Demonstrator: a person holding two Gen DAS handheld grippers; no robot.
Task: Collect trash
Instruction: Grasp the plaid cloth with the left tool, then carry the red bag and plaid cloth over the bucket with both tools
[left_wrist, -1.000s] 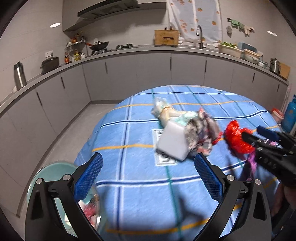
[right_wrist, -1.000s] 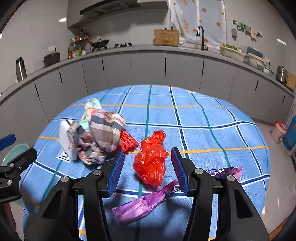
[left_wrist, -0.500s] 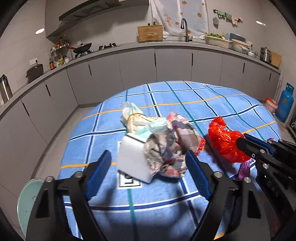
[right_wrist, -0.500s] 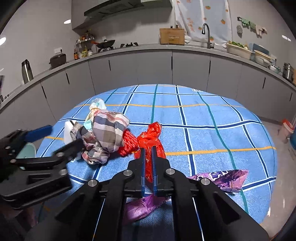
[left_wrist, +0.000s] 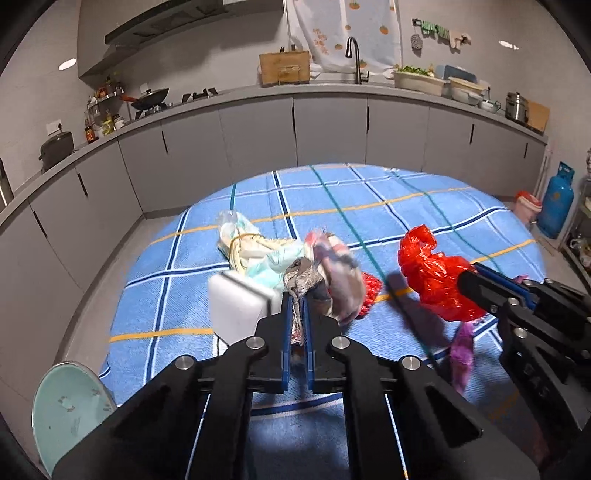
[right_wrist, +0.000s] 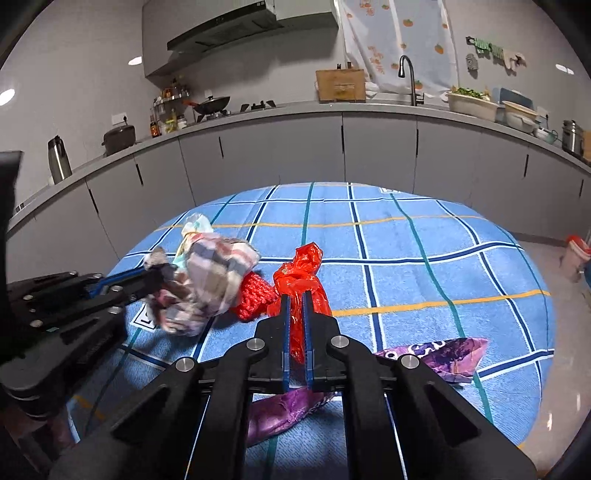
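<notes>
Both pairs of fingers are clenched, each on a piece of trash. The left gripper (left_wrist: 297, 295) has its fingers pinched on a fold of the checked cloth wad (left_wrist: 334, 275), which bulges just ahead of the tips and a little to their right. The right gripper (right_wrist: 296, 295) has its fingers pinched on the red plastic bag (right_wrist: 301, 275), whose twisted neck stands up straight ahead of the tips; its long axis runs roughly along the line of the fingers.

The coming move is probably a lift away from the tabletop (right_wrist: 424, 258). What matters is that the two bundles lie close together: a red knitted net (right_wrist: 256, 295) sits between them, touching or nearly touching both.

The cloth wad is soft, crumpled, plaid in grey, pink and white. Against its left side lean a white box (left_wrist: 236, 306) and a pale bundle tied with a rubber band (left_wrist: 243, 243); whether they are attached I cannot tell. The bag is thin, shiny and creased. A purple wrapper (right_wrist: 443, 356) lies flat under and to the right of the right fingers, unheld.
</notes>
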